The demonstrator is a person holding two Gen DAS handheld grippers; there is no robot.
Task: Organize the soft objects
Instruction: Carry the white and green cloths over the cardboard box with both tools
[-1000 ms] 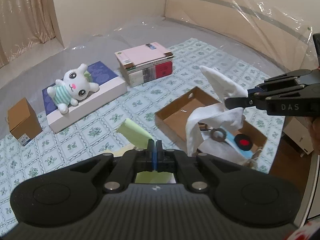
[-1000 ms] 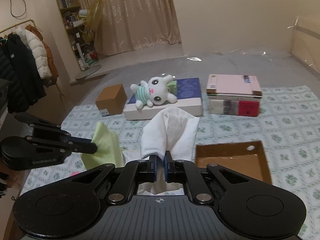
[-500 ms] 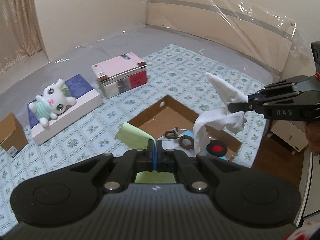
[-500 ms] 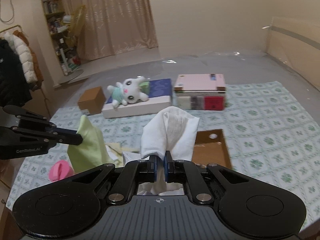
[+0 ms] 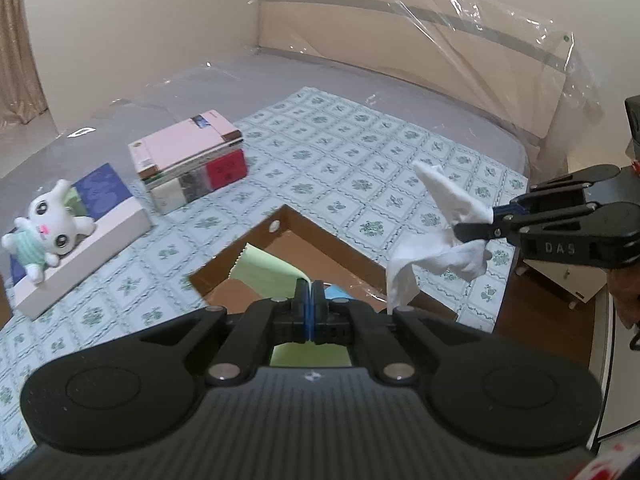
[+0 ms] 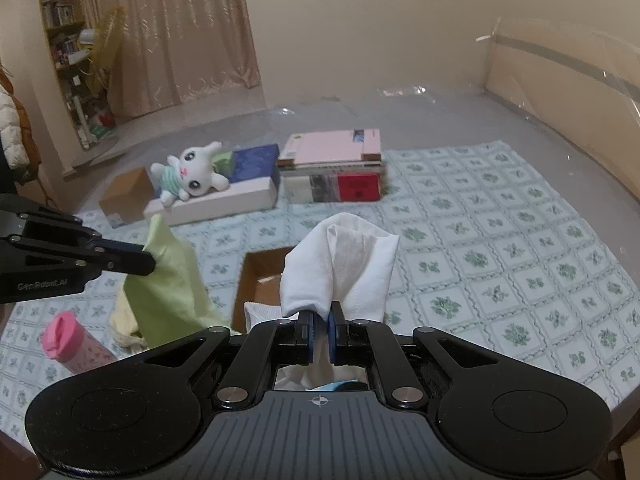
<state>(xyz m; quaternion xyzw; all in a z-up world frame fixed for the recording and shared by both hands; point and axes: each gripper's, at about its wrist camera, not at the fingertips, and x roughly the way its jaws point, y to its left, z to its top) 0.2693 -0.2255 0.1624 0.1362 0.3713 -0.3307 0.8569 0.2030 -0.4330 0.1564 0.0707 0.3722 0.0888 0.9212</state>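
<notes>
Left wrist view: left tool (image 5: 310, 286) clamped on a green cloth (image 5: 266, 268) above the cardboard box (image 5: 340, 248), right tool (image 5: 486, 222) clamped on a white cloth (image 5: 448, 216) beside it.

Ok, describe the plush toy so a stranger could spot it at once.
On the bed's patterned sheet, left of the pink-topped book stack, lies a flat white-and-blue box. The plush toy lies on it: white, long-eared, in a striped green top, the only animal figure.
</notes>
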